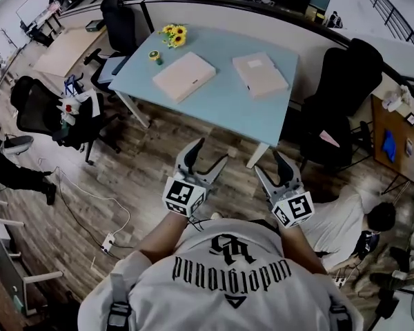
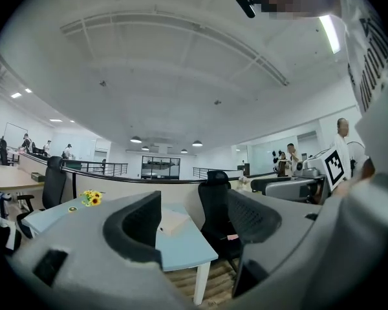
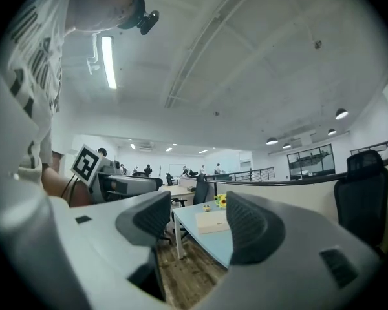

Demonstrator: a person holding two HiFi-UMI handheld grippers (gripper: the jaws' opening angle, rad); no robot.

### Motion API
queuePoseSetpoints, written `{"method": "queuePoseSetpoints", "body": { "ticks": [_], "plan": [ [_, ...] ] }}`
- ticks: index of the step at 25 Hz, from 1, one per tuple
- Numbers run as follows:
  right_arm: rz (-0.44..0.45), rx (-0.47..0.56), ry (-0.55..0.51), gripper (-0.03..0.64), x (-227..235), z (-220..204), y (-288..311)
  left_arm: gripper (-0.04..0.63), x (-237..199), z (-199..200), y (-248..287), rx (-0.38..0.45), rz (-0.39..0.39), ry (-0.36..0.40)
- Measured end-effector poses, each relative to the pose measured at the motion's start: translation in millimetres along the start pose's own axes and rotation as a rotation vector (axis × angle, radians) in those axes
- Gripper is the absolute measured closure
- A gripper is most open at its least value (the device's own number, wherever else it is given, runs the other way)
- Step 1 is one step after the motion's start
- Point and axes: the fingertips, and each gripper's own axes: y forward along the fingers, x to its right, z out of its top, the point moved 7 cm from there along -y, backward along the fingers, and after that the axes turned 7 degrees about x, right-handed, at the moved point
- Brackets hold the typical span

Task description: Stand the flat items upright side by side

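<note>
Two flat pink-beige boxes lie on the light blue table [image 1: 221, 112]: the left box [image 1: 184, 76] near the middle and the right box [image 1: 260, 74] toward the right end. Both lie flat and apart. My left gripper [image 1: 210, 154] and right gripper [image 1: 269, 164] hang over the wooden floor, close to my chest and well short of the table. Each stands open with nothing between its jaws. In the left gripper view the left gripper [image 2: 194, 215] frames one box [image 2: 174, 221] far off. In the right gripper view the right gripper [image 3: 197, 218] frames a box [image 3: 212, 221].
Sunflowers [image 1: 174, 36] and a small round yellow-green item [image 1: 154, 56] sit at the table's far left. Black office chairs stand right [image 1: 345, 95], back left [image 1: 121, 23] and left [image 1: 41, 112] of the table. A person [image 1: 359, 219] sits low on the right. A power strip [image 1: 109, 241] lies on the floor.
</note>
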Motion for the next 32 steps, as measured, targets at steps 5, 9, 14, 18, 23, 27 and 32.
{"method": "queuePoseSetpoints", "body": {
  "ticks": [5,9,14,18,23,27,32],
  "plan": [
    [-0.008,-0.019,0.001,0.344,-1,-8,24,0.265,-22,-8,7,-0.011,-0.021,-0.012],
    [0.001,-0.024,0.004,0.344,5,-15,44,0.265,-39,-12,15,-0.016,-0.012,-0.021],
    [0.027,-0.028,0.002,0.344,29,-27,76,0.265,-66,-26,37,-0.036,0.026,-0.023],
    [0.049,-0.030,0.006,0.344,63,-33,100,0.265,-83,-31,68,-0.049,0.046,-0.009],
    [0.073,-0.042,0.013,0.342,116,-42,134,0.265,-104,-41,121,-0.066,0.069,-0.012],
    [0.085,-0.052,0.037,0.342,170,-49,157,0.265,-115,-49,177,-0.081,0.078,-0.018],
    [0.078,-0.053,0.059,0.342,238,-59,169,0.264,-121,-60,242,-0.117,0.077,-0.014]
  ]
}}
